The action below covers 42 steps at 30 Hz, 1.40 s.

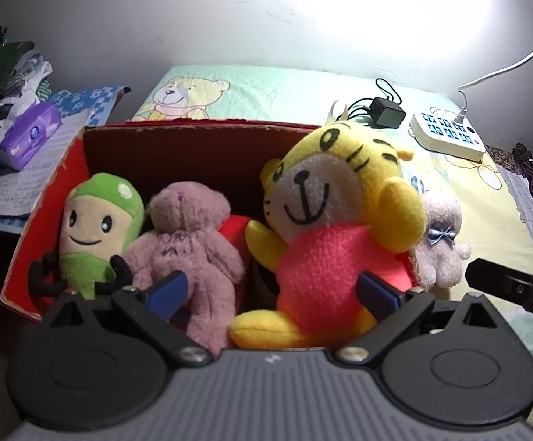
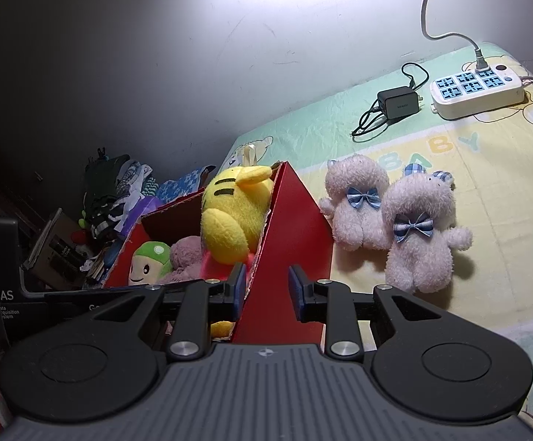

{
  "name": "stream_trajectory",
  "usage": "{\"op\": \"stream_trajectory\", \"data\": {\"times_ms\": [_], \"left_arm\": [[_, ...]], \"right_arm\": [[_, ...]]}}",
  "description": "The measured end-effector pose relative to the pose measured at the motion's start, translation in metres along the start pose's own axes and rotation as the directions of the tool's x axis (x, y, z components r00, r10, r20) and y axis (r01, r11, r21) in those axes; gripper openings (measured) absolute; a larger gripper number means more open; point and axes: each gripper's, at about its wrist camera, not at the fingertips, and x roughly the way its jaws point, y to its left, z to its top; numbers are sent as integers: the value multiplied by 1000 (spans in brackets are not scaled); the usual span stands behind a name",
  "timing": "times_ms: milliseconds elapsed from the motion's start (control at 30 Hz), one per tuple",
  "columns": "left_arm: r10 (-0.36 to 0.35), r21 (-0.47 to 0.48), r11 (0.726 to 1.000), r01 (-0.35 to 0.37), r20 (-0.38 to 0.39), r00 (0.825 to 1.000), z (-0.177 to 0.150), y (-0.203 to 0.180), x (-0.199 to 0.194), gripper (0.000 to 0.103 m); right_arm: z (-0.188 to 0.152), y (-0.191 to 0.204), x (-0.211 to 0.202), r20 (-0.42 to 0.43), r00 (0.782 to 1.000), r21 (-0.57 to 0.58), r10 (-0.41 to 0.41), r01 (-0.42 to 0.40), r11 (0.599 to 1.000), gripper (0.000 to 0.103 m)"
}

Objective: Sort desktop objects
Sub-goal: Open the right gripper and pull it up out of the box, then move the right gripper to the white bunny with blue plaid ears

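Note:
A red cardboard box (image 1: 200, 136) holds a green plush (image 1: 97, 220), a mauve bear (image 1: 189, 235) and a yellow tiger plush in a red shirt (image 1: 340, 220). My left gripper (image 1: 272, 294) is open above the box's near side, its fingers either side of the bear's leg and the tiger, gripping nothing. My right gripper (image 2: 266, 290) straddles the box's right wall (image 2: 288, 228), slightly apart, whether it grips I cannot tell. Two pale pink bears with blue bow ties (image 2: 358, 202) (image 2: 420, 228) lie on the sheet right of the box.
A white power strip (image 2: 479, 92) with a plugged cable and a black charger (image 2: 398, 103) lie at the back of the bear-print sheet (image 2: 468, 294). A purple tissue pack (image 1: 27, 136), papers and piled clothes (image 1: 5, 73) sit left of the box.

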Motion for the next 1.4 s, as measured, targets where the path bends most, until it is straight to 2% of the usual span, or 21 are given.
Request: {"op": "stream_trajectory", "data": {"times_ms": [167, 733, 1400], "left_arm": [[14, -15, 1000, -14, 21, 1000, 1, -5, -15, 99], [76, 47, 996, -78, 44, 996, 13, -40, -29, 99], [61, 129, 989, -66, 44, 997, 27, -112, -17, 99]], "right_arm": [[3, -6, -5, -7, 1000, -19, 0, -1, 1000, 29], [13, -37, -18, 10, 1000, 10, -13, 13, 1000, 29], [23, -99, -30, 2, 999, 106, -40, 40, 994, 29]]}}
